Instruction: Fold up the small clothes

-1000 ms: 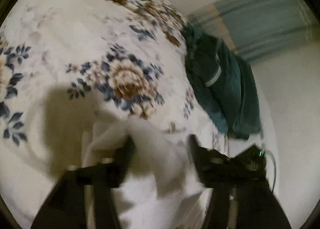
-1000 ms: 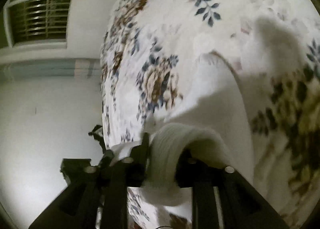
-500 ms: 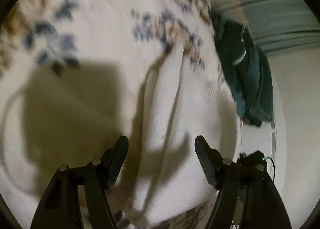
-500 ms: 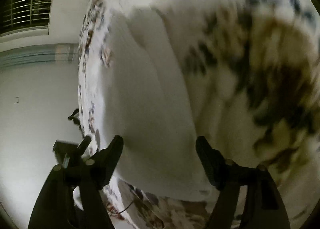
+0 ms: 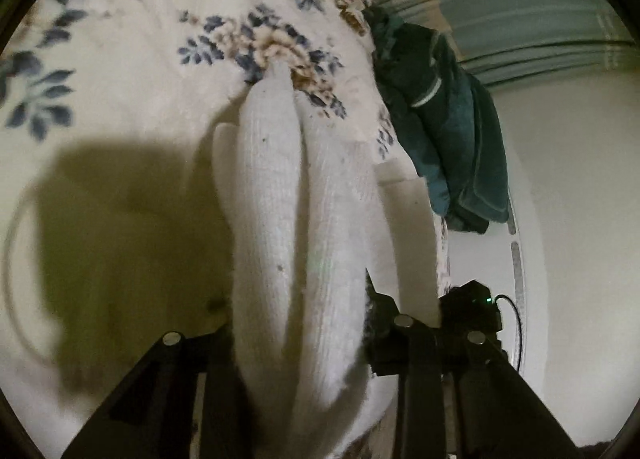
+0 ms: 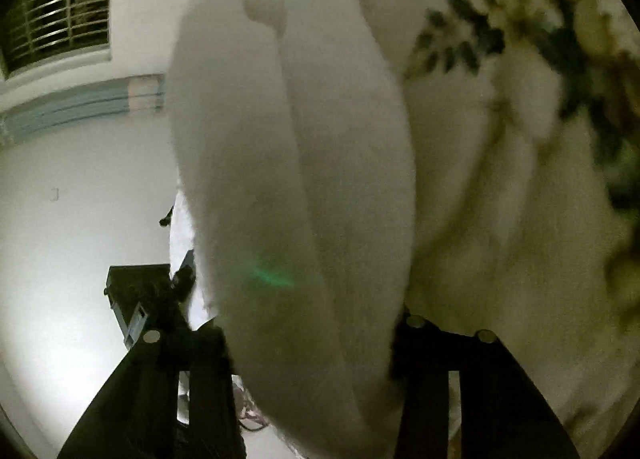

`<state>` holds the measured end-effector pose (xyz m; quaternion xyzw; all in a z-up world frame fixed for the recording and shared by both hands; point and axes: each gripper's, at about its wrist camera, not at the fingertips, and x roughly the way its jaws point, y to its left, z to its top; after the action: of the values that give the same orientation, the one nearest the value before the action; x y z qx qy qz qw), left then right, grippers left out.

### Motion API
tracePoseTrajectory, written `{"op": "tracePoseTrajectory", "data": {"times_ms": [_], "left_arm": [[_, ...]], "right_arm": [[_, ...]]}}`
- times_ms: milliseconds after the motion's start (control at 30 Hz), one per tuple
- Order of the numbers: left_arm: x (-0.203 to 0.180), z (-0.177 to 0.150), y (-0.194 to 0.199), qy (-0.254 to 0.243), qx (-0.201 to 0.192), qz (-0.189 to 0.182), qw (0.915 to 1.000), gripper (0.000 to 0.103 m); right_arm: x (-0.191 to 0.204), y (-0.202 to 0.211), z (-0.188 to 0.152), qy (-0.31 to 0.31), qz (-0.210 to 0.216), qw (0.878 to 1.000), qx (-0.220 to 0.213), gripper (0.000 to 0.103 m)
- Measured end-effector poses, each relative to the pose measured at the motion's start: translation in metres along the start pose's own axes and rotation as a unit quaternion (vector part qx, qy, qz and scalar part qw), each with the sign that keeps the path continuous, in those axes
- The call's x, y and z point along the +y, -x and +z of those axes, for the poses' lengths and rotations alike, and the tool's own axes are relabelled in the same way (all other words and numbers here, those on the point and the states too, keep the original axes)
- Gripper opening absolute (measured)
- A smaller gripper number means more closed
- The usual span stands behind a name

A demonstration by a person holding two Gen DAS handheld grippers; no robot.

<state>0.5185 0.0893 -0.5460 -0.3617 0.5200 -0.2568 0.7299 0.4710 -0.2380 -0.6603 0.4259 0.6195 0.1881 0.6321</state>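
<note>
A small white knitted garment [image 5: 304, 227] lies bunched in long folds on a floral bedspread [image 5: 120, 71]. In the left wrist view my left gripper [image 5: 300, 323] is closed on the garment's near end; the cloth fills the gap between the fingers and hides the tips. In the right wrist view the same white garment [image 6: 296, 163] fills the middle, and my right gripper [image 6: 312, 343] is closed on its other end, with fingertips buried in the folds.
A dark teal garment [image 5: 440, 131] hangs over the bed's far right edge. A curtain [image 5: 520, 19] and a white wall stand behind. A barred window [image 6: 56, 27] and a small black device [image 6: 136, 299] show at the left of the right wrist view.
Half a second ago both grippers were open above the garment lying flat. Now both have closed on its ends and the cloth is gathered into thick folds between the fingers.
</note>
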Motion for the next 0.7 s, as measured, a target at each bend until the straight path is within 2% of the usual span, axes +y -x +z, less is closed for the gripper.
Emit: {"op": "tracePoseTrajectory", "data": {"times_ms": [67, 133, 267, 400, 467, 533, 600, 633, 700], "left_arm": [[-0.008, -0.02, 0.012, -0.001, 0.005, 0.006, 1.0, 0.027], [-0.011, -0.05, 0.029, 0.007, 0.017, 0.011, 0.9998, 0.027], [-0.009, -0.136, 0.059, 0.034, 0.067, 0.048, 0.9961, 0.028], [0.011, -0.227, 0.07, 0.085, 0.124, 0.078, 0.9856, 0.029], [0.019, -0.249, 0.07, 0.096, 0.139, 0.093, 0.9811, 0.036], [0.023, -0.261, 0.072, 0.102, 0.144, 0.112, 0.9778, 0.04], [0.021, -0.259, 0.083, 0.105, 0.132, 0.128, 0.9774, 0.049], [0.018, -0.257, 0.089, 0.1, 0.126, 0.138, 0.9772, 0.059], [0.007, -0.246, 0.105, 0.076, 0.099, 0.161, 0.979, 0.06]], "right_arm": [[0.006, 0.008, -0.025, 0.011, -0.006, 1.0, 0.006, 0.044], [0.002, 0.02, -0.068, 0.009, -0.007, 1.0, 0.019, 0.044], [-0.022, 0.035, -0.153, -0.02, -0.024, 0.998, 0.048, 0.044], [-0.066, 0.042, -0.24, -0.078, -0.062, 0.992, 0.077, 0.044], [-0.079, 0.043, -0.258, -0.082, -0.081, 0.99, 0.081, 0.046], [-0.091, 0.043, -0.267, -0.089, -0.099, 0.988, 0.083, 0.053], [-0.096, 0.047, -0.266, -0.094, -0.111, 0.986, 0.086, 0.06], [-0.095, 0.052, -0.265, -0.094, -0.115, 0.986, 0.082, 0.061], [-0.091, 0.069, -0.26, -0.081, -0.135, 0.985, 0.067, 0.061]]}}
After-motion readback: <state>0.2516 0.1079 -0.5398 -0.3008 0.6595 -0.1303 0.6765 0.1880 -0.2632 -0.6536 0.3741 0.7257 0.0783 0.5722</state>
